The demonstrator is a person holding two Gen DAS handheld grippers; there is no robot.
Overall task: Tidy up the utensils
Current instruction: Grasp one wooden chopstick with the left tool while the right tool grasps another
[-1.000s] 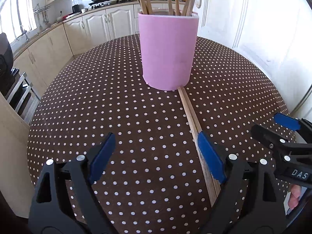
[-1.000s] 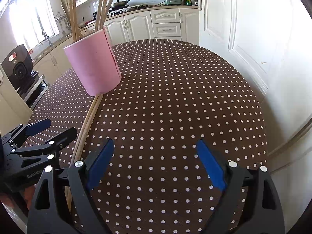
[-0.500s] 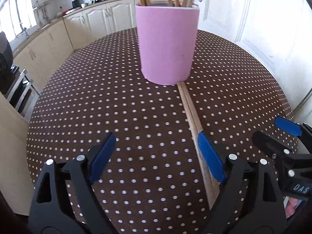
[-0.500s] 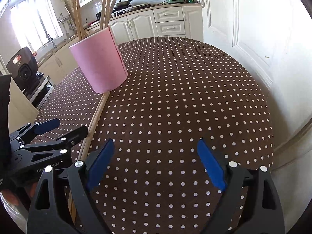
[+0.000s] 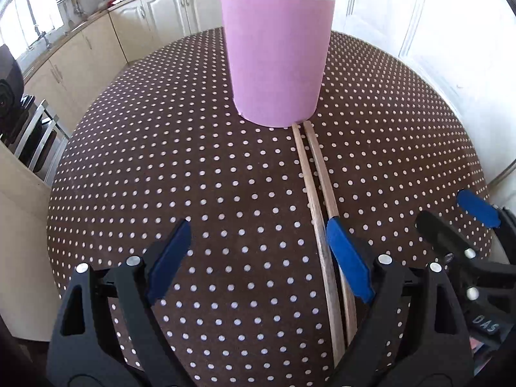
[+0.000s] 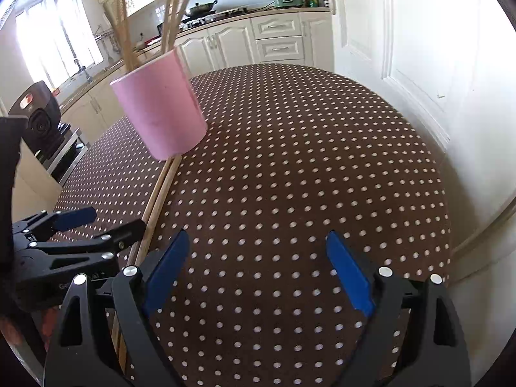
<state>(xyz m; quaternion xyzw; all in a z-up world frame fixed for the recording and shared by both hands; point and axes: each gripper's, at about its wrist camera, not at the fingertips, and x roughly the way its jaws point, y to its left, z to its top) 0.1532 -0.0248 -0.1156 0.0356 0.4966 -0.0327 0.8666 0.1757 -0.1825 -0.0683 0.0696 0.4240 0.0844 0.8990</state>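
A pink cylindrical holder point(image 5: 277, 54) stands on the polka-dot table with several wooden chopsticks upright in it; it also shows in the right wrist view point(image 6: 159, 109). Two wooden chopsticks point(image 5: 317, 200) lie side by side on the cloth, running from the holder's base toward me; they also show in the right wrist view point(image 6: 159, 193). My left gripper point(image 5: 258, 258) is open and empty, low over the table, with its right finger over the chopsticks. My right gripper point(image 6: 258, 267) is open and empty, to the right of the chopsticks. Each gripper shows in the other's view.
The round table with the brown dotted cloth point(image 5: 161, 161) drops off at its edges. Cream kitchen cabinets point(image 6: 277, 42) and a counter with a stove stand behind. A white door point(image 6: 419, 48) is on the right. A black appliance point(image 6: 42, 122) sits at left.
Both grippers have moved forward toward the pink holder, which looks larger and closer. Both stay open and empty. The two chopsticks lie where they were.
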